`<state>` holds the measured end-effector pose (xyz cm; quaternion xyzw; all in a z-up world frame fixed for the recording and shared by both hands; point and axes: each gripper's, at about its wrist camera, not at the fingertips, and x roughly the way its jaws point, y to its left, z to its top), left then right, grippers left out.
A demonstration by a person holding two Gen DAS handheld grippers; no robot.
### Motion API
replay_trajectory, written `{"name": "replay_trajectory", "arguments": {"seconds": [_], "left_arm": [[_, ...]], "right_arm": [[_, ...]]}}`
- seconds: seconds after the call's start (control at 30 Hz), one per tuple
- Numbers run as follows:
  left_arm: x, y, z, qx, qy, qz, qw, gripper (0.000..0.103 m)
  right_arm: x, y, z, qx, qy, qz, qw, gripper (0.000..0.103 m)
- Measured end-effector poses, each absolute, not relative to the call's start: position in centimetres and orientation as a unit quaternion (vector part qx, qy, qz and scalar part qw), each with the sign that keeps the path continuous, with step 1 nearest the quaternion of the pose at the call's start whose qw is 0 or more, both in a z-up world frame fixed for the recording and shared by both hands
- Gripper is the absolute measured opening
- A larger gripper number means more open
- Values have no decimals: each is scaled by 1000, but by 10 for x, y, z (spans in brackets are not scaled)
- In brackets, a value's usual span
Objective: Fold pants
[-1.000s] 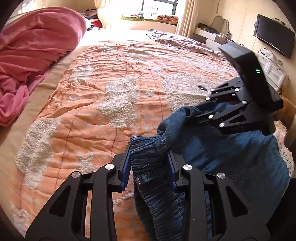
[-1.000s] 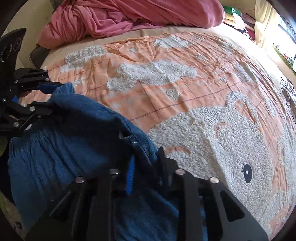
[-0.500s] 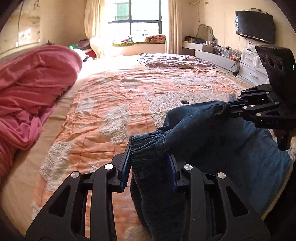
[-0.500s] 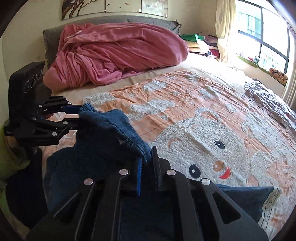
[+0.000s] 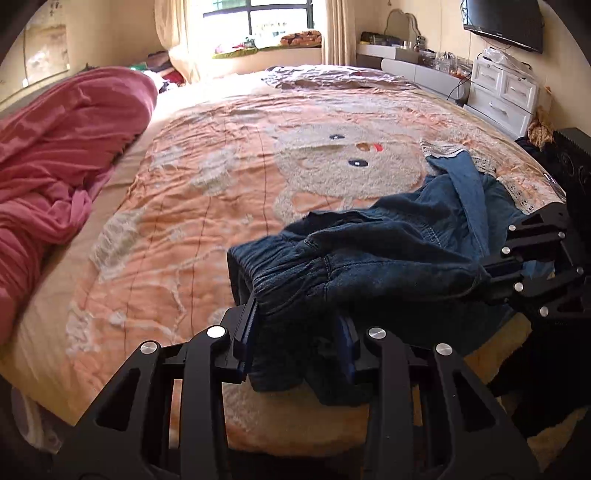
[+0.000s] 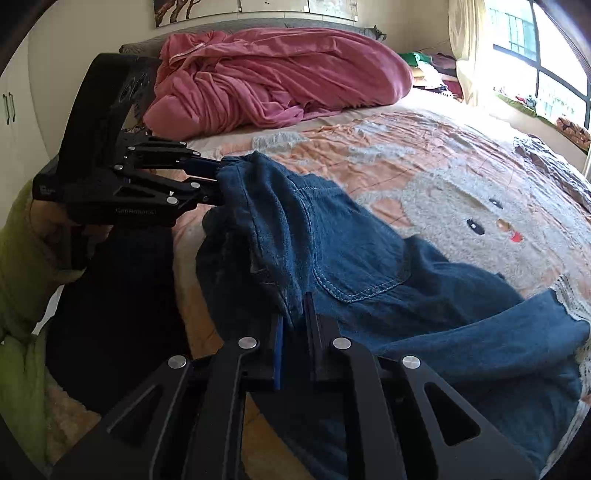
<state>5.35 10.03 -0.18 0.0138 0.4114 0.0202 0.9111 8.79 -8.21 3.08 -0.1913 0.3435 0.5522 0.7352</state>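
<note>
Left wrist view: both the left gripper (image 5: 299, 339) and right gripper (image 6: 294, 328) pinch the dark blue denim pants (image 6: 369, 266) taut above the orange bear-patterned bedspread (image 5: 221, 177); uneven tension could slip the waistband.

Ahead of your grippers lies an orange blanket (image 5: 207, 206) with a fluffy bear face (image 5: 343, 166) on it. Off to the left of your left gripper, a pink quilt (image 5: 62, 155) sits in a heap. Far ahead is a bright window (image 5: 273, 18). Up on the right you can see a TV (image 5: 502, 20) above white drawers (image 5: 506, 92).
</note>
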Motion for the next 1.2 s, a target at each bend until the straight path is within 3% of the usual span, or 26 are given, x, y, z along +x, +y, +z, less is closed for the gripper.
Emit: {"name": "replay_trajectory", "arguments": {"seconds": [0.3,0.57,0.73,0.83,1.0,1.2], "left_arm": [[36,111,-15,-34,455,42,889,29],[10,118,22,-56,412,56,908,29],[37,81,44,-44,387,-4,921,36],[62,64,25,-34,412,-19,910,36],[61,69,-22,-41,462,-3,886,33],[57,68,-29,-38,465,-5,884,33]], "right_arm": [[69,-72,8,-207,360,555,721,12],[65,-71,0,-194,372,544,726,13],[63,-73,2,-182,372,537,735,15],[59,-74,1,-182,373,537,734,24],[61,-93,10,-139,389,540,734,28],[76,-111,41,-97,347,488,795,34]]}}
